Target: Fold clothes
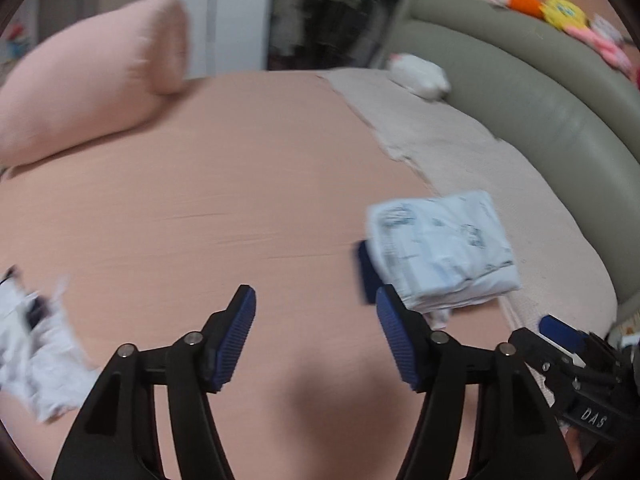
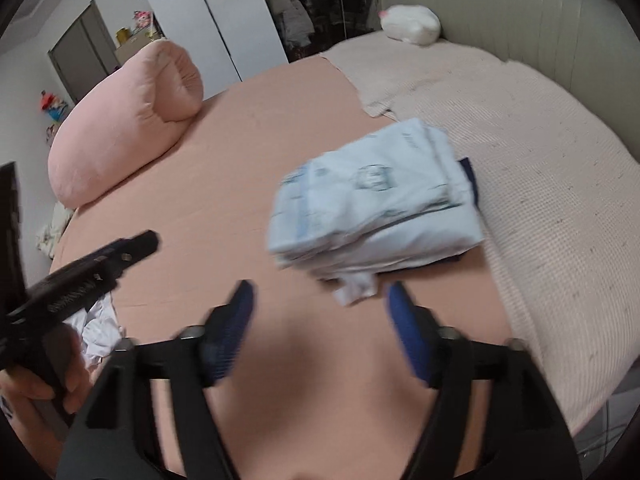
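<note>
You are holding both grippers, left (image 1: 316, 312) and right (image 2: 320, 308), wide apart and empty. The folded stack (image 2: 376, 200) is lying centre-right on the bed (image 2: 240, 152); a crumpled garment (image 1: 36, 344), lower left, is likely soft, light: pinch its edge.

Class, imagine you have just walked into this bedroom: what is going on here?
A person is folding clothes on a bed with a pink sheet, one hand-held gripper in each hand. A light blue folded garment lies on a small stack. The left hand-held gripper and right hand-held gripper are both open and empty, over bare sheet. Crumpled white clothes wait to the left.
</note>
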Demonstrator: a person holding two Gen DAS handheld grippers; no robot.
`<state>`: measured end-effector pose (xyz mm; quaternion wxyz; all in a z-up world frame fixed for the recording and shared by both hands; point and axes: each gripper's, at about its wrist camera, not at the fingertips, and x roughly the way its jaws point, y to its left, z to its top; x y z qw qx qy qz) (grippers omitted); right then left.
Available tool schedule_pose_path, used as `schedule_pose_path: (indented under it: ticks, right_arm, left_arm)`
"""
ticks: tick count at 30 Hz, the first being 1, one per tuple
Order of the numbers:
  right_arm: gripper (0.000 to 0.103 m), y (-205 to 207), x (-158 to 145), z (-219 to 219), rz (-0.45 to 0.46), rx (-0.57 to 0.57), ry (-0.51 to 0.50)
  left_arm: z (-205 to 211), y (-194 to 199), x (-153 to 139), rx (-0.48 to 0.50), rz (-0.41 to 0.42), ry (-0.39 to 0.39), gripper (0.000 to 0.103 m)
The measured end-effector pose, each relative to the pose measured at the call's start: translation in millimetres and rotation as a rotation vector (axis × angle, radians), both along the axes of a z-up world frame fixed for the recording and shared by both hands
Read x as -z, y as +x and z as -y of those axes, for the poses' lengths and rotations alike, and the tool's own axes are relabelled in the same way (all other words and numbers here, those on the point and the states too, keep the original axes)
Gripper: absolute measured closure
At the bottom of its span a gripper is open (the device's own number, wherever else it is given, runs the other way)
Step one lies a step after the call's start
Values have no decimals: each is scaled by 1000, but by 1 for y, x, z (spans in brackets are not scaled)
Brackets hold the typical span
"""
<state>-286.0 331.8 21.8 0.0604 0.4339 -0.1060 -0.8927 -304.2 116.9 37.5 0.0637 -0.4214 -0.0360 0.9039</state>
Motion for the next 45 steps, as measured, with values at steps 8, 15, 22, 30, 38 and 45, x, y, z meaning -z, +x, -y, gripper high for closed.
schedule_pose_path:
  ticks: [8,15,22,30,38,45]
  right_arm:
    - [7,60,-35,104,8,-158,-44]
    - [3,127,-40,161,13,-220,58]
    - [3,171,-53,174,-42,-194,114]
    - [3,206,-55,164,-180,-90,224]
    - [3,247,-9,145,-45,-120,207]
    - [3,282,-10,134,-41,-136,196]
  left_arm:
    - [91,99,-46,-149,-82,-41,32]
    - [129,171,-58,-207,-121,-38,30]
    - [149,199,-56,-241,-127,-18,30]
    - [152,240,-28,-274,-77,-28,29]
    - [137,289,-8,-259,-47,-47,29]
    - [125,311,-8,-250,-62,-76,29]
